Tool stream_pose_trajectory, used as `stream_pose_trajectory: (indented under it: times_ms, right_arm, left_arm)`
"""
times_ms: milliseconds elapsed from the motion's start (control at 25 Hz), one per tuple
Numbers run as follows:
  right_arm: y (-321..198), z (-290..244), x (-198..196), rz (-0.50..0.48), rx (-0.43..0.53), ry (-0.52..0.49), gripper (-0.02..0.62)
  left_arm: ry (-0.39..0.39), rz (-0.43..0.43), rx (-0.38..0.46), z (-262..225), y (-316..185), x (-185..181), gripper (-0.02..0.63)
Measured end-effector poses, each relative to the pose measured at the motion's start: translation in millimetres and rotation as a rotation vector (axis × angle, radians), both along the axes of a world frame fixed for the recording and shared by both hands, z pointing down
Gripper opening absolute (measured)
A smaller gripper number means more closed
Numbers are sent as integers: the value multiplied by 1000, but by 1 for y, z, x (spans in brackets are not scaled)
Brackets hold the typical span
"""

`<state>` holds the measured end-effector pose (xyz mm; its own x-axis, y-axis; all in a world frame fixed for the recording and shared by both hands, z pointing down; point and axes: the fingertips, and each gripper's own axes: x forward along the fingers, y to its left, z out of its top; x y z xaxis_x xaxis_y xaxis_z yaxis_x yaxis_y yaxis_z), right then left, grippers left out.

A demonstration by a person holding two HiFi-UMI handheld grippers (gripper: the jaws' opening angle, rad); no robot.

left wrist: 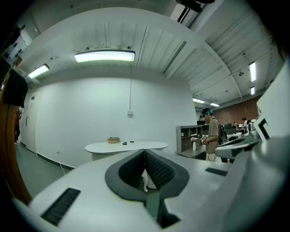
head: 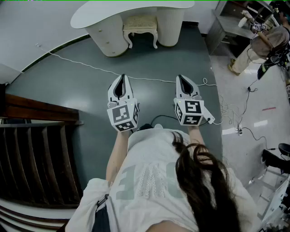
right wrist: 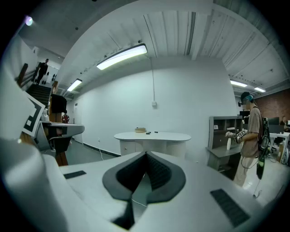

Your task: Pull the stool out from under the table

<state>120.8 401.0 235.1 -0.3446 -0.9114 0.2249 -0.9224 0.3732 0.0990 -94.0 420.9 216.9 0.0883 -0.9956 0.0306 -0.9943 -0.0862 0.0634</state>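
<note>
From the head view, a person in a white T-shirt with long dark hair holds both tools out in front, side by side over a grey-green floor (head: 68,90). The left gripper (head: 122,78) and right gripper (head: 181,78) both have their black jaws pressed together with nothing between them. The small cream stool (head: 141,25) sits at the top of the picture, well apart from both grippers. It has a padded, patterned square seat and carved, curved legs. It is tucked between the two ribbed pedestals of a white table (head: 131,11) with a curved top, and only its front edge and front legs show. A thin white cable (head: 90,67) trails across the floor between the table and the grippers. A dark wooden stair railing (head: 36,113) fills the left side. A second person (head: 263,45) stands by grey shelving at the upper right.

In the left gripper view, the ribbed pads meet at the tips and grip nothing. The table stands straight ahead against a white wall. A pale curved leg, apparently the stool's, shows in the gap below the tips.

In the right gripper view, the pads are likewise closed on nothing. The table stands ahead, and I cannot make out the stool beneath it. The left gripper and its marker cube show at the left edge.
</note>
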Motion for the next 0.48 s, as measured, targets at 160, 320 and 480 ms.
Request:
stream_pose_trajectory:
  times_ms: [160, 320, 480]
  right_arm:
    - [-8, -4, 6, 9, 1, 1, 29]
    - [-12, -1, 7, 0, -11, -6, 29]
    - [-17, 2, 4, -6, -17, -35, 29]
  left_arm:
    - [-11, -2, -7, 0, -7, 2, 26]
    - [-9, -9, -12, 1, -10, 0, 26]
    - [-16, -6, -26, 6, -14, -1, 26]
